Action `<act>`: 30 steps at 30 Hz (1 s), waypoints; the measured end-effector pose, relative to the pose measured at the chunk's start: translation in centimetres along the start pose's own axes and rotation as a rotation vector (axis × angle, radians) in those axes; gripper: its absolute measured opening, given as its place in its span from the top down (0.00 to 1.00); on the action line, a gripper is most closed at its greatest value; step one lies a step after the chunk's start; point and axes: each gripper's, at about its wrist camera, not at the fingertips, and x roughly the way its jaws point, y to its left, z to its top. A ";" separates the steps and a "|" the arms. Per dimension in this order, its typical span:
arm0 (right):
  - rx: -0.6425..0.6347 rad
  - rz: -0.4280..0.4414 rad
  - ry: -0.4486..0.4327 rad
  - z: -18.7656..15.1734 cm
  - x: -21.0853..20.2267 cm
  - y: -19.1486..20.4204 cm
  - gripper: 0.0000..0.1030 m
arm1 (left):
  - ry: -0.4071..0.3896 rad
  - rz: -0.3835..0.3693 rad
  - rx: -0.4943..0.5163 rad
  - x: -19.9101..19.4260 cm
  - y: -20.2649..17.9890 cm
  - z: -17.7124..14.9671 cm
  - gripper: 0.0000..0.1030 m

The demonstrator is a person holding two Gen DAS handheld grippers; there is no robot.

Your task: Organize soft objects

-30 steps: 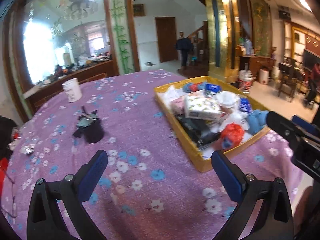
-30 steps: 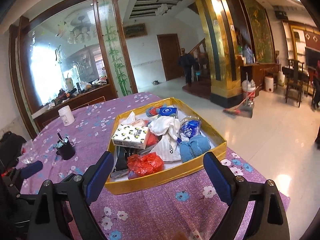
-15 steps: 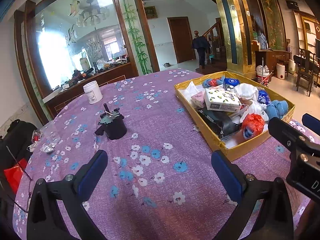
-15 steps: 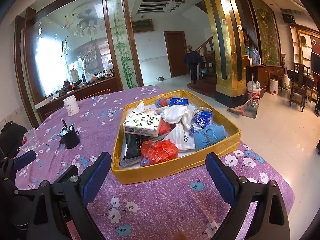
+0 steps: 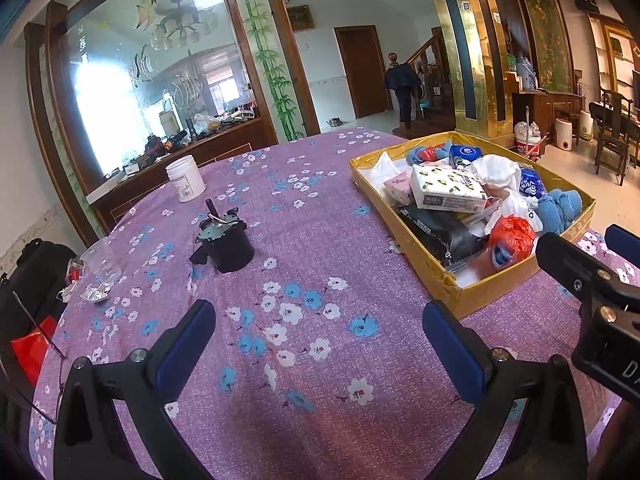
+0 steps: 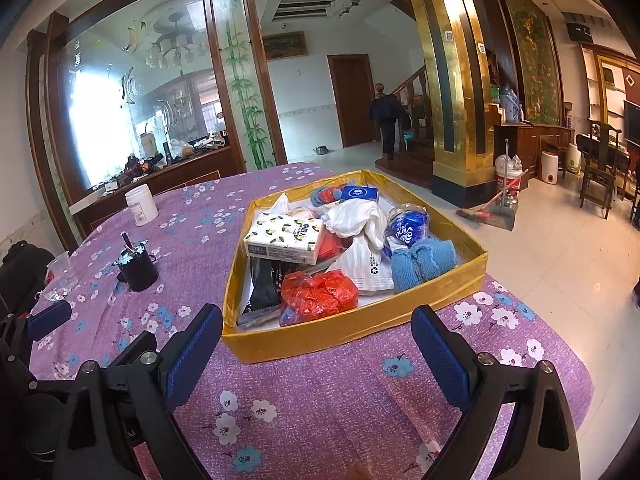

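Two claws stand apart over the purple worktop, and the soft things lie in the gold tray.

The left claw point(image 5: 318, 330) and the right claw point(image 6: 316, 334) both have their blue pads wide apart and hold nothing. The gold tray point(image 6: 352, 334) lies just beyond the right claw, with its long axis running away from it toward the far edge of the worktop point(image 5: 304, 240). Inside the tray, the red bag point(image 6: 318, 294) is at the near end, the blue cloth point(image 6: 422, 262) on its right side, the tissue pack point(image 6: 286, 238) left of middle. A black cup point(image 5: 226, 242) stands well left of the tray.
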 end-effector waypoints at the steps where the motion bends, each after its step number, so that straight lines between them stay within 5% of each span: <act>1: 0.001 -0.001 0.002 0.0 0.0 0.0 0.06 | 0.002 -0.001 0.000 0.1 0.0 0.0 0.00; 30: 0.009 0.000 0.005 -0.1 0.4 -0.2 0.06 | 0.013 0.004 0.028 0.4 -0.4 -0.3 0.00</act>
